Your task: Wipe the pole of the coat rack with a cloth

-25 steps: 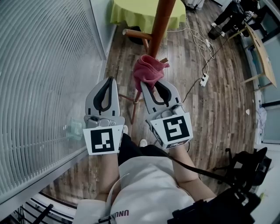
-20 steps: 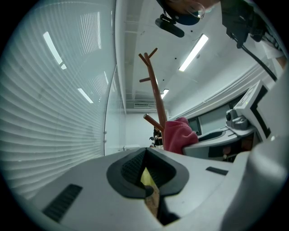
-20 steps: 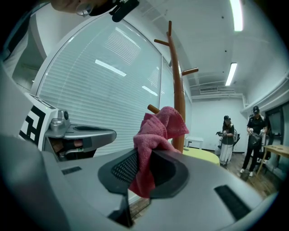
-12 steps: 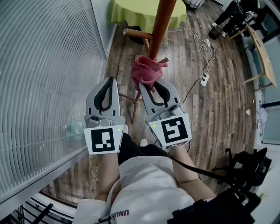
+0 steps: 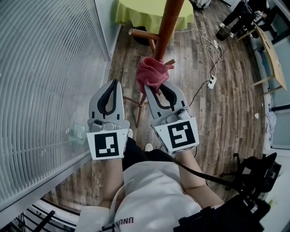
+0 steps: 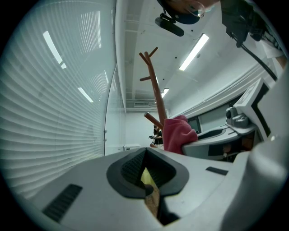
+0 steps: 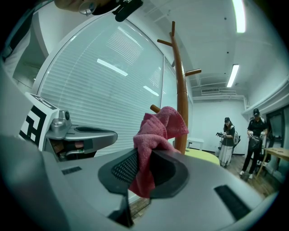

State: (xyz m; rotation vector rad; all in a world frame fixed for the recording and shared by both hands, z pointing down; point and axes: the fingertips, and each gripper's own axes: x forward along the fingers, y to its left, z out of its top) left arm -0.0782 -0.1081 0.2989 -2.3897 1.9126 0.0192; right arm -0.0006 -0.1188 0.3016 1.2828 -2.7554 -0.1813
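Observation:
The coat rack's brown wooden pole rises at the top middle of the head view, with a side peg low on it. A pink cloth is bunched just in front of the pole, touching or nearly touching it. My right gripper is shut on the cloth. In the right gripper view the cloth sticks up from the closed jaws beside the pole. My left gripper is shut on nothing, to the left of the cloth; its jaws meet, with pole and cloth ahead.
A glass wall with blinds runs along the left. A yellow-green table stands behind the pole. A power strip with cables lies on the wood floor, a wooden desk at right. Two people stand far back.
The right gripper with the cloth has edged slightly towards the pole. The left gripper has stayed put.

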